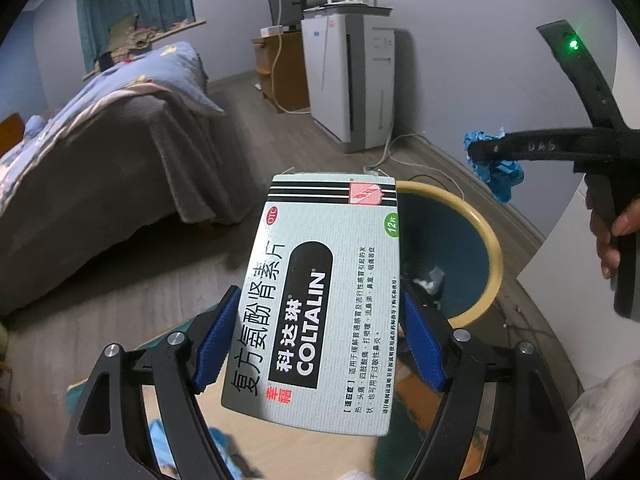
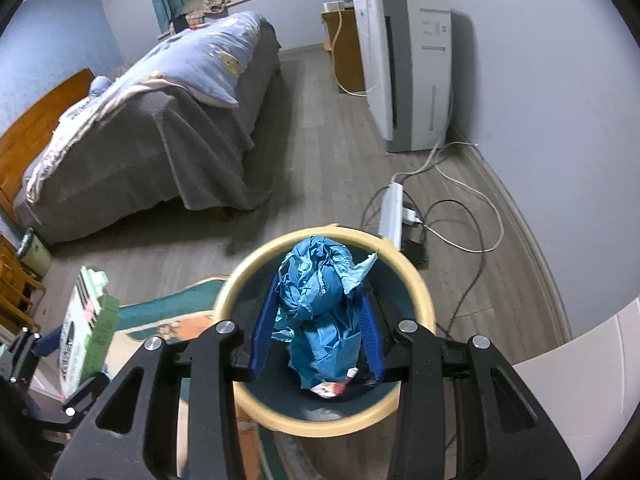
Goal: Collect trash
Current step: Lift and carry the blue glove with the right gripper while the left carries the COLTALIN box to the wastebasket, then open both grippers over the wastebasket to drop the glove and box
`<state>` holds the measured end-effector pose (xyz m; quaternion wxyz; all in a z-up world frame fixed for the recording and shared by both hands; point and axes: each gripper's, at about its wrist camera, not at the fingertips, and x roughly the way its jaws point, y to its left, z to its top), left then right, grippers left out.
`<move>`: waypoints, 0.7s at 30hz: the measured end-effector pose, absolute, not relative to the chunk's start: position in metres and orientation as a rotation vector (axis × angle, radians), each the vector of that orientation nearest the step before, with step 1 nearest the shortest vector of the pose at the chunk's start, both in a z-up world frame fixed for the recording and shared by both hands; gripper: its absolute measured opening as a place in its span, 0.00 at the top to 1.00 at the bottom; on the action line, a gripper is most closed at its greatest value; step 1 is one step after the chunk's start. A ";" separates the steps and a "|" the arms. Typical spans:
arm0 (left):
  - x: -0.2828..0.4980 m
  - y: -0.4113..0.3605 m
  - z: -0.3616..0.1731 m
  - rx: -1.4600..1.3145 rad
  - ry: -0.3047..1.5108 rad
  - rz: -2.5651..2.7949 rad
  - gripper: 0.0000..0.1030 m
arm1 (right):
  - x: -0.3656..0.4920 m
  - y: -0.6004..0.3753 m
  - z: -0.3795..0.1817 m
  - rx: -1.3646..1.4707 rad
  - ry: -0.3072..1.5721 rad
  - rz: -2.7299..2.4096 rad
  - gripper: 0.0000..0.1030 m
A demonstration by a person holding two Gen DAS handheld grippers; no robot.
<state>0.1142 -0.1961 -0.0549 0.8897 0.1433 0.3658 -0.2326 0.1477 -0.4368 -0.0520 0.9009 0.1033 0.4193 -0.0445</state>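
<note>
**Two pieces of trash held above the bin**

The left gripper [image 1: 316,344] is clamped on a medicine box [image 1: 320,300], its blue pads pressing the two long edges near the lower half. The box hangs just in front of the waste bin [image 1: 494,248], not yet over its mouth. The right gripper [image 2: 316,332] is closed around a crumpled blue paper wad [image 2: 316,312], which sits directly above the opening of the bin; a few scraps already lie at the bottom.

The box looks like thin card, probably light and nearly empty, stiff along its edges but likely to buckle if squeezed across the broad faces, so the edge hold suits it. The wad is soft and springy, very light, and should drop cleanly; a loose tail may snag on a pad.

Print on the box reads "COLTALIN", with large Chinese characters 复方氨酚肾素片 and 科达琳, a red "OTC" oval, a green "12片" disc, and small text headed 适应症. The red brand mark at the corner is too small to read. The right gripper's arm bears scratched letters I cannot make out
</note>
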 end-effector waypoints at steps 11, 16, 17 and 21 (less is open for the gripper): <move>0.126 -0.254 -0.074 0.353 0.779 -0.558 0.25 | 0.158 -0.462 -0.081 0.209 0.920 -0.150 0.63; 0.141 -0.277 -0.096 0.361 0.845 -0.590 0.25 | 0.163 -0.474 -0.098 0.257 0.956 -0.166 0.63; 0.146 -0.281 -0.102 0.364 0.858 -0.592 0.25 | 0.164 -0.475 -0.101 0.273 0.964 -0.165 0.63; 0.162 -0.290 -0.119 0.369 0.885 -0.596 0.25 | 0.168 -0.478 -0.114 0.329 0.999 -0.155 0.63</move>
